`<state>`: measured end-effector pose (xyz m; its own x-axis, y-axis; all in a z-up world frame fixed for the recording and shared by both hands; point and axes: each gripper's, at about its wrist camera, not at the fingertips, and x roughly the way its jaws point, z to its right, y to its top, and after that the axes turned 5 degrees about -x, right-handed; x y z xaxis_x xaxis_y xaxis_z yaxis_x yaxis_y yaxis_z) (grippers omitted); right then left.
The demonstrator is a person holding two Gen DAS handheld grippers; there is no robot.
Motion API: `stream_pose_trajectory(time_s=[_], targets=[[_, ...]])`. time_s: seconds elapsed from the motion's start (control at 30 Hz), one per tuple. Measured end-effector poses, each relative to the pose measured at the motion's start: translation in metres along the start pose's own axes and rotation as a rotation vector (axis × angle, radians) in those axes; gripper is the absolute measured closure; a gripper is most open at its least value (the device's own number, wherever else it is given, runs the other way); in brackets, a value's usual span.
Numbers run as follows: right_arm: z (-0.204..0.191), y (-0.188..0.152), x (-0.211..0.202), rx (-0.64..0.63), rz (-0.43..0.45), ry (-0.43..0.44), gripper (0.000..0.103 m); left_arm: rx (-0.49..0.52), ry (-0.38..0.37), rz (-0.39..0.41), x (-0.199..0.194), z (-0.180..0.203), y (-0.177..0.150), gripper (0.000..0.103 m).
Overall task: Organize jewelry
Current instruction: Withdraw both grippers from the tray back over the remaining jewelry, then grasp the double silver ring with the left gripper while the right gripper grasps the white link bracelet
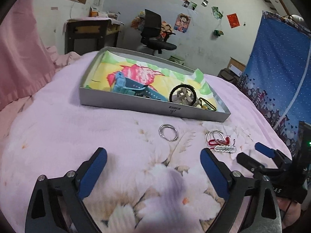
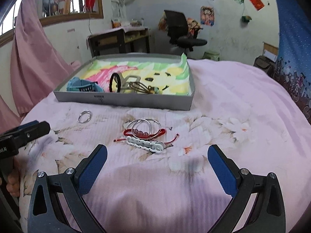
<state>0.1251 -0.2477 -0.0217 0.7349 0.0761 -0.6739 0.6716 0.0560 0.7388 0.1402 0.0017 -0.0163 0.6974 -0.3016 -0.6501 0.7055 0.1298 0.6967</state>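
both jaws wide and empty: left gripper (image 1: 153, 160) and right gripper (image 2: 157, 156), above the pink bedspread (image 2: 223, 101)

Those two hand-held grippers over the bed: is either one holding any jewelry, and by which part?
Neither. The left hand-held gripper and right hand-held gripper are both open and empty; the silver rings lie untouched.

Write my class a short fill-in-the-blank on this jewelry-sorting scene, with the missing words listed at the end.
1. The blue watch lies inside the grey ____.
2. The pair of silver rings lies on the pink ____, outside the box.
3. The red bead bracelet lies right beside a ____ hair clip.
4. Both the left gripper and the right gripper have ____ jaws, holding nothing.

Missing words: box; blanket; white; open
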Motion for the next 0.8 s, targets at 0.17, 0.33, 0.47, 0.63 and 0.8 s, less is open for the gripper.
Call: stream_pose_trajectory(time_s=[0.17, 0.33, 0.47, 0.63, 0.8], targets=[[0.0, 0.004, 0.016, 0.002, -0.044, 0.05, 0.006, -0.002, -0.052, -0.039, 0.015, -0.002, 0.011, 0.023], [-0.005, 0.005, 0.028, -0.008, -0.064, 0.072, 0.025, -0.002, -0.103, -0.081, 0.031, -0.001, 0.016, 0.039], [-0.006, 0.006, 0.035, 0.002, -0.068, 0.086, 0.033, 0.001, -0.129, -0.101, 0.041, 0.0, 0.021, 0.046], [-0.006, 0.004, 0.039, 0.015, -0.07, 0.091, 0.043, 0.011, -0.14, -0.136, 0.053, 0.004, 0.022, 0.055], [-0.011, 0.001, 0.037, -0.006, -0.067, 0.106, 0.044, 0.038, -0.113, -0.181, 0.068, 0.01, 0.024, 0.062]])
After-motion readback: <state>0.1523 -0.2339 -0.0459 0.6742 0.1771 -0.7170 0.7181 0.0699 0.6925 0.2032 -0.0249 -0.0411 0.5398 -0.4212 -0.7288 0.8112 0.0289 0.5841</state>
